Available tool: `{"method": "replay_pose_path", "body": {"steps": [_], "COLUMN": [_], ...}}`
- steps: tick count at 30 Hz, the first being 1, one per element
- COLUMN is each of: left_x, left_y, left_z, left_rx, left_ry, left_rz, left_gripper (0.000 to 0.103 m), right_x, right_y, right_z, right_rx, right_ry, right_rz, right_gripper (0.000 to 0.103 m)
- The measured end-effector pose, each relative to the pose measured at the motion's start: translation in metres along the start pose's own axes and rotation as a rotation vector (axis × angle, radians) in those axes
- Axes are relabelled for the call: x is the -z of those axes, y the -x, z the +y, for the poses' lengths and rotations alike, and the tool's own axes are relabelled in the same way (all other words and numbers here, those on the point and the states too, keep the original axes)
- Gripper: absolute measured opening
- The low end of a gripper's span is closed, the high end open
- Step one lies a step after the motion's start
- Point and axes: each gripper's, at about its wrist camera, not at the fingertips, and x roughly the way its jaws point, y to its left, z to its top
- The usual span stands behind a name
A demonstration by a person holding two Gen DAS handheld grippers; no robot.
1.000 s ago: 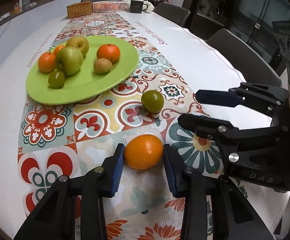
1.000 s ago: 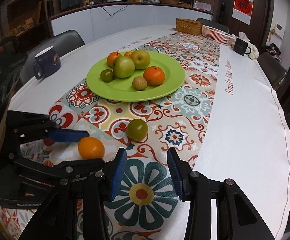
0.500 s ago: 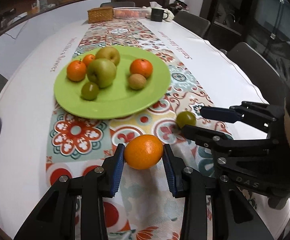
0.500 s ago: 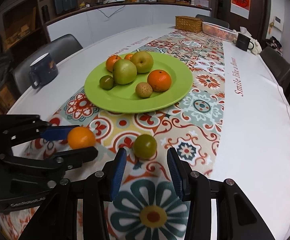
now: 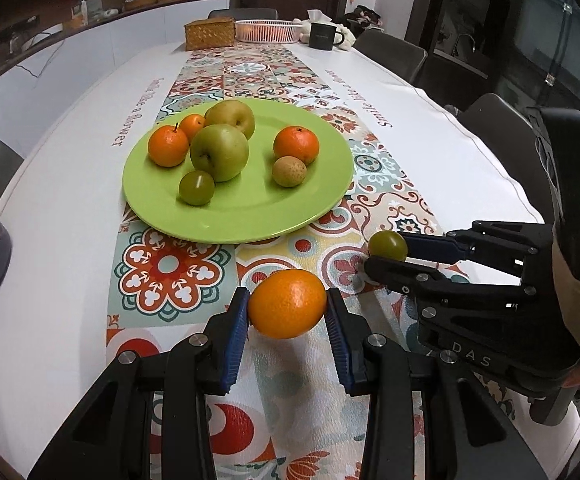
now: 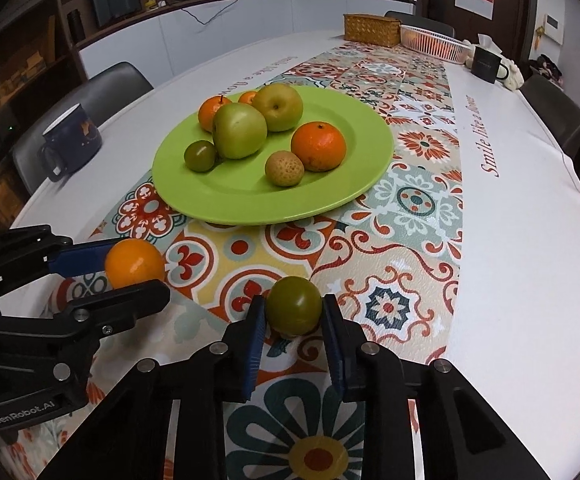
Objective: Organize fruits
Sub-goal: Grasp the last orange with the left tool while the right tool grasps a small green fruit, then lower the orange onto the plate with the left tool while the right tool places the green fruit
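Observation:
My left gripper (image 5: 287,312) is shut on an orange (image 5: 287,304) and holds it just above the patterned runner, short of the green plate (image 5: 250,220). To its right, my right gripper (image 6: 293,312) is shut on a small green plum (image 6: 294,305), which rests low over the runner. The same plum (image 5: 388,245) shows between the right gripper's blue pads in the left wrist view, and the orange (image 6: 134,263) shows at the left of the right wrist view. The green plate (image 6: 258,204) holds two green apples, oranges, a green plum and a small brown fruit.
A dark blue mug (image 6: 72,142) stands on the white cloth left of the plate. At the table's far end are a wicker box (image 5: 209,35), a pink basket (image 5: 268,31) and a black mug (image 5: 321,35). Chairs ring the table.
My right gripper moved forward around the green plum and shut on it. My left gripper, still gripping the orange, lifted it slightly and turned toward the plate.

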Motion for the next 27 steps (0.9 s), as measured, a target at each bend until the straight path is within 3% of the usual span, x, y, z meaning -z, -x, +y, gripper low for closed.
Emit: {"method": "replay_pose_path", "body": {"steps": [14, 27], "left_x": [-0.016, -0.055], "left_y": [0.024, 0.016], "left_z": [0.000, 0.040], "left_rx": [-0.010, -0.081], "left_ry": [-0.003, 0.011], "left_rz": [-0.062, -0.098], "left_gripper": [0.037, 0.037], "right_x": [-0.012, -0.062], "right_y": [0.033, 0.023], "right_z": [0.007, 0.004], "right_rx": [0.001, 0.011], "right_ry": [-0.009, -0.024], "right_rz": [-0.080, -0.137], "right_gripper": [0.029, 0.029]}}
